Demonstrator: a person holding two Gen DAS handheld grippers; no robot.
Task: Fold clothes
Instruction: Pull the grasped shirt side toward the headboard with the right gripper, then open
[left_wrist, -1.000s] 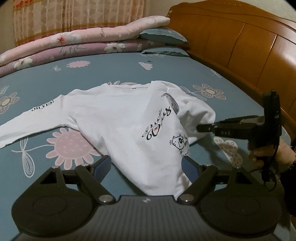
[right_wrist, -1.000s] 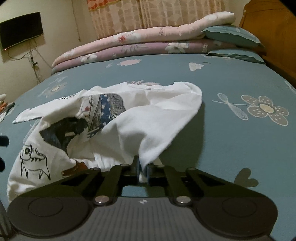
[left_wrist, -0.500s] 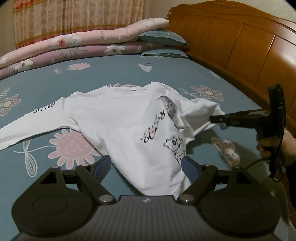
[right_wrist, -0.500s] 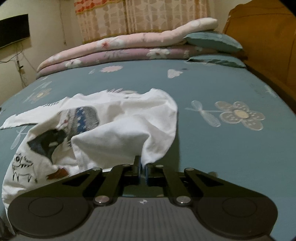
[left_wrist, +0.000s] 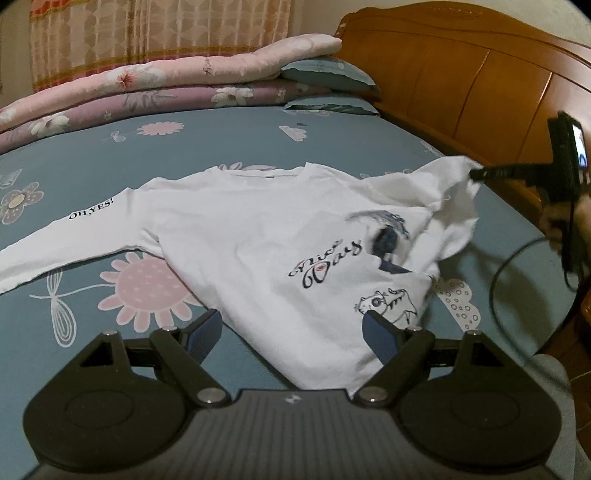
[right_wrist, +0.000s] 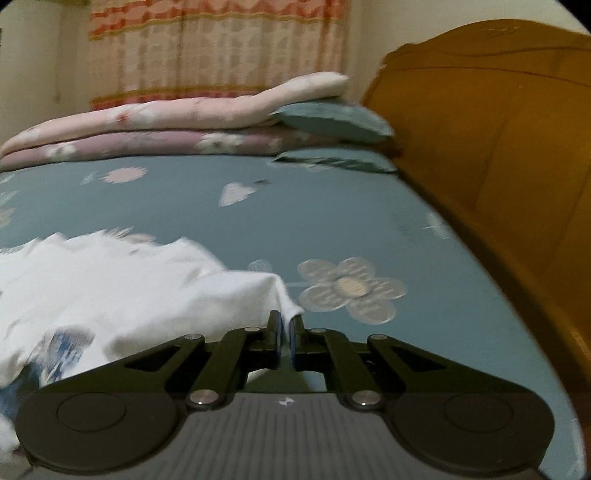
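A white long-sleeved shirt (left_wrist: 258, 236) with black "Nice Day" lettering and cartoon prints lies front up on the blue flowered bedspread (left_wrist: 229, 147). Its left sleeve, marked "OH,YES!", stretches out flat to the left. My left gripper (left_wrist: 290, 332) is open and empty, hovering over the shirt's near hem. My right gripper (right_wrist: 284, 325) is shut on the end of the right sleeve (right_wrist: 284, 295). It also shows in the left wrist view (left_wrist: 480, 172), holding the sleeve stretched out to the right above the bed. The shirt (right_wrist: 110, 280) is blurred in the right wrist view.
Folded pink and purple quilts (left_wrist: 166, 85) and teal pillows (left_wrist: 328, 74) are stacked at the far side of the bed. A wooden headboard (left_wrist: 480, 85) runs along the right side. A black cable (left_wrist: 517, 258) hangs below the right gripper.
My right gripper has pulled the right sleeve up and out to the right, unfolding it off the shirt's chest and uncovering more of the print. The left gripper has stayed open over the hem.
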